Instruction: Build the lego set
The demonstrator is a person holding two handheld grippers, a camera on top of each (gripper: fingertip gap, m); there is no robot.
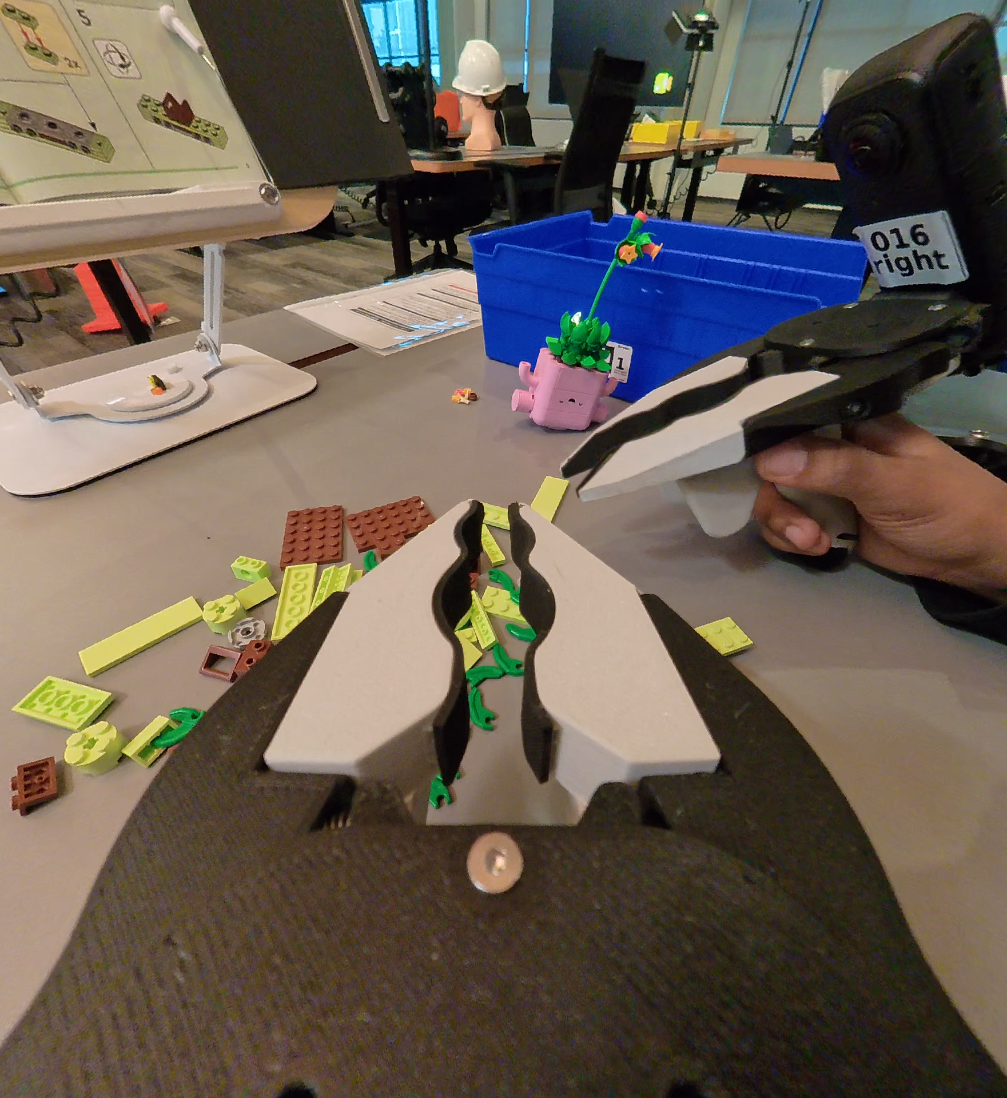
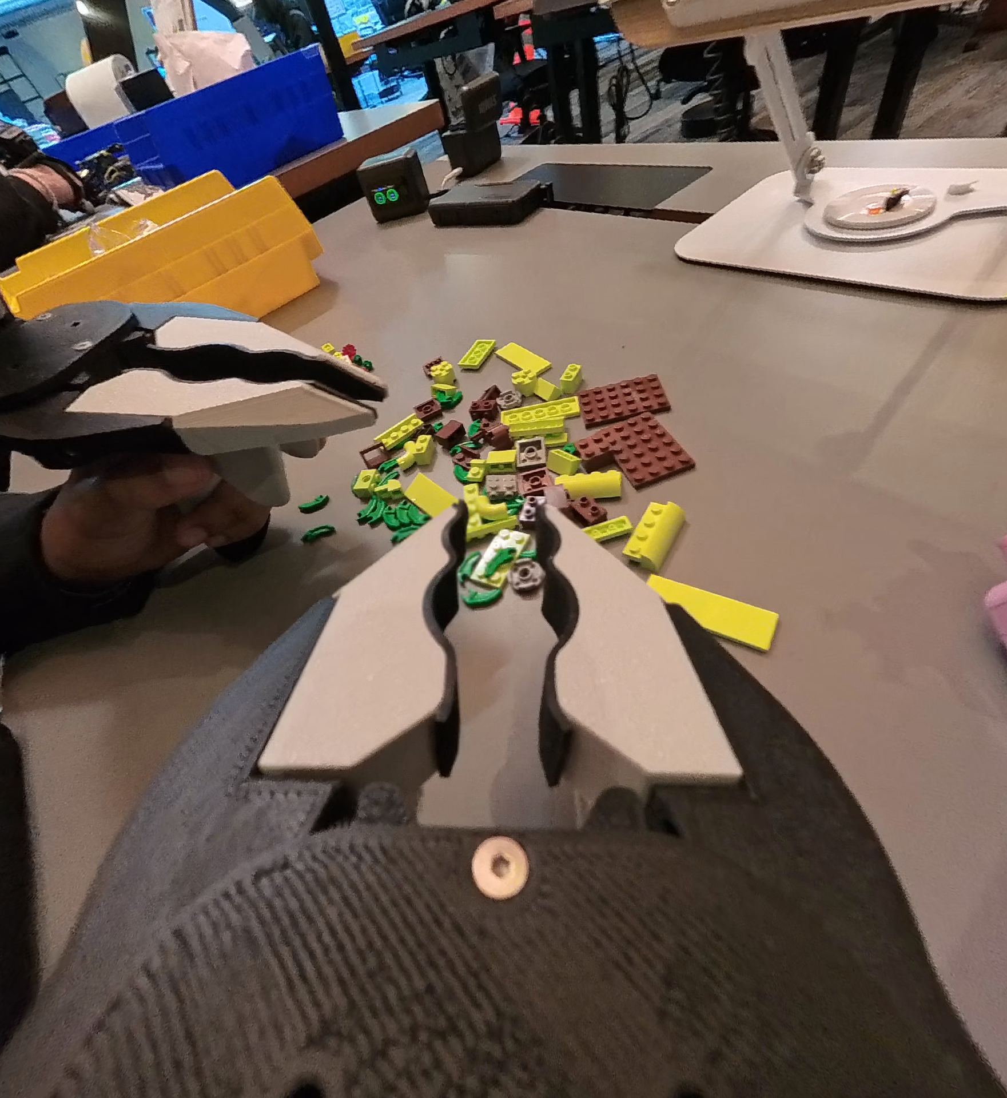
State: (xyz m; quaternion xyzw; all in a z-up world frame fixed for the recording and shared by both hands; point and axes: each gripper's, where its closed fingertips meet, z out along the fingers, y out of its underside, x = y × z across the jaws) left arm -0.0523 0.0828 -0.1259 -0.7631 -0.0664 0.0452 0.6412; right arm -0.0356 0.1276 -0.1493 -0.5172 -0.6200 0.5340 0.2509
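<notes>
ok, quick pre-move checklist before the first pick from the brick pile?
1. Left gripper empty, jaws a little apart: ok.
2. Right gripper empty, jaws apart: ok.
3. Brick pile in front of both grippers, loose on the table: ok.
4. Instruction booklet open on its stand: ok.
5. Which brick the step needs: cannot tell.
6. Pink flower pot upright, apart from the pile: ok.
</notes>
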